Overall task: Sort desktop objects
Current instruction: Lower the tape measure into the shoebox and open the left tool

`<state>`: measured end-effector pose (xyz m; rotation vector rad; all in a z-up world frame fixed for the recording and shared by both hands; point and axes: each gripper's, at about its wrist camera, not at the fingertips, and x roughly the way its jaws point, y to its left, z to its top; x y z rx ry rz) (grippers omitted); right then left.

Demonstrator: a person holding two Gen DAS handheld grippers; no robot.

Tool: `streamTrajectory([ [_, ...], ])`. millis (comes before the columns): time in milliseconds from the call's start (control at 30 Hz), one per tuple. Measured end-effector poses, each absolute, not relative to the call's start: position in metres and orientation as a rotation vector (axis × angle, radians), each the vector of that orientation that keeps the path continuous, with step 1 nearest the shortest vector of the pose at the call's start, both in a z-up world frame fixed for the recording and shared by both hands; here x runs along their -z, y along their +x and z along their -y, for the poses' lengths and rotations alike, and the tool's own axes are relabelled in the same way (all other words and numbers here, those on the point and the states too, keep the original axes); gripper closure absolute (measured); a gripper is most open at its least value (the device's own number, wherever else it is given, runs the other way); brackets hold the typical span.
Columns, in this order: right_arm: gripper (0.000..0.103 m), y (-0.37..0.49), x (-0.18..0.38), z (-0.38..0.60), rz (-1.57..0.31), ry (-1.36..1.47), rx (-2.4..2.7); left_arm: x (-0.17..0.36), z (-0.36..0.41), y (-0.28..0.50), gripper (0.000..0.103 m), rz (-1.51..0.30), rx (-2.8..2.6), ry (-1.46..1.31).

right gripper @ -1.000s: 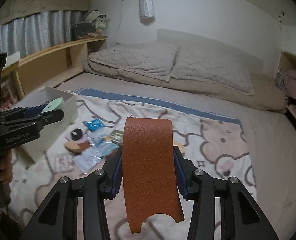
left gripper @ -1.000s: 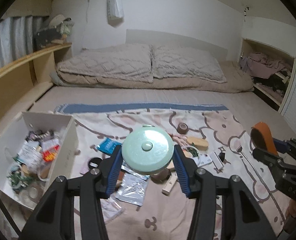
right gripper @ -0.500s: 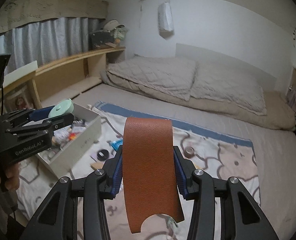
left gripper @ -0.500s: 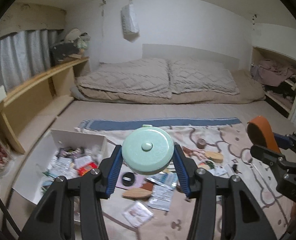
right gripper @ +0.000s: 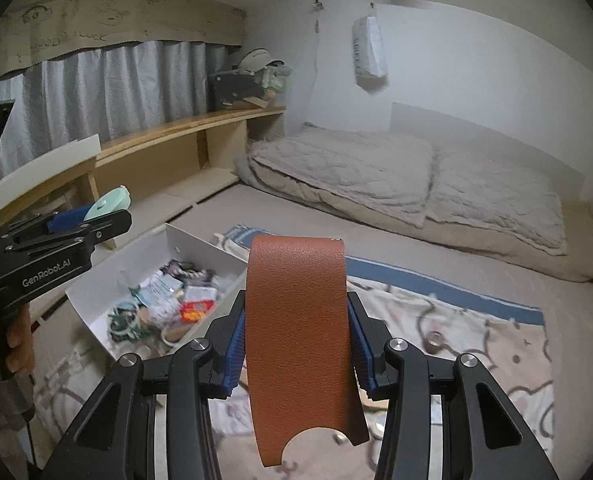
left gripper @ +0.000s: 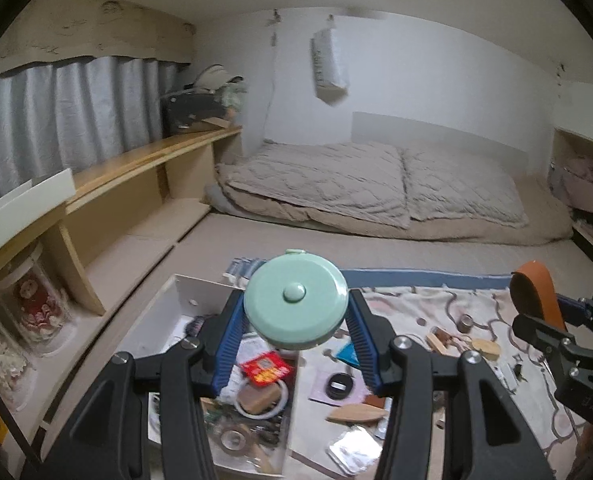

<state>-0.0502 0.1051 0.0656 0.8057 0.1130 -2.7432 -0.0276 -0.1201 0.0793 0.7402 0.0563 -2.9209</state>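
Note:
My left gripper [left gripper: 295, 320] is shut on a round mint-green tape measure [left gripper: 295, 299] and holds it in the air above the white box [left gripper: 164, 300] full of small items. My right gripper [right gripper: 296, 344] is shut on a curved brown leather case [right gripper: 298, 320], raised above the patterned blanket [right gripper: 476, 336]. In the right wrist view the left gripper [right gripper: 92, 220] with the tape measure [right gripper: 108, 204] hangs at the left, over the white box [right gripper: 200, 240]. In the left wrist view the right gripper [left gripper: 552, 320] with the leather case [left gripper: 536, 292] is at the right.
Loose items lie on the blanket [left gripper: 424, 300]: a black ring [left gripper: 339, 385], a wooden piece [left gripper: 356, 414], a foil packet [left gripper: 354, 450], a small tape roll [left gripper: 465, 323]. A wooden shelf [left gripper: 144, 164] runs along the left. Folded bedding [left gripper: 376, 184] lies at the back.
Both grippers have risen and swung left with their objects held. The left gripper now hangs over the white box, which has come under it.

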Motion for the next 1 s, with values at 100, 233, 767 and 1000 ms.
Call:
streamTrajectory([
  [100, 0.057, -0.059, -0.065, -0.087, -0.079, 0.801, 2.715, -0.079, 0.139, -0.03, 0.053, -0.049, 2.903, 0.716],
  [233, 0.057, -0.068, -0.059, -0.062, -0.09, 0.797, 2.679, -0.071, 0.157, -0.035, 0.053, -0.016, 2.877, 0.71],
  [767, 0.057, -0.1, -0.017, 0.009, -0.073, 0.892, 2.542, -0.026, 0.226, -0.083, 0.053, -0.018, 2.747, 0.835],
  [1000, 0.057, -0.109, 0.009, 0.029, -0.081, 0.959, 2.485, 0.0, 0.264, -0.107, 0.053, -0.153, 2.678, 0.919],
])
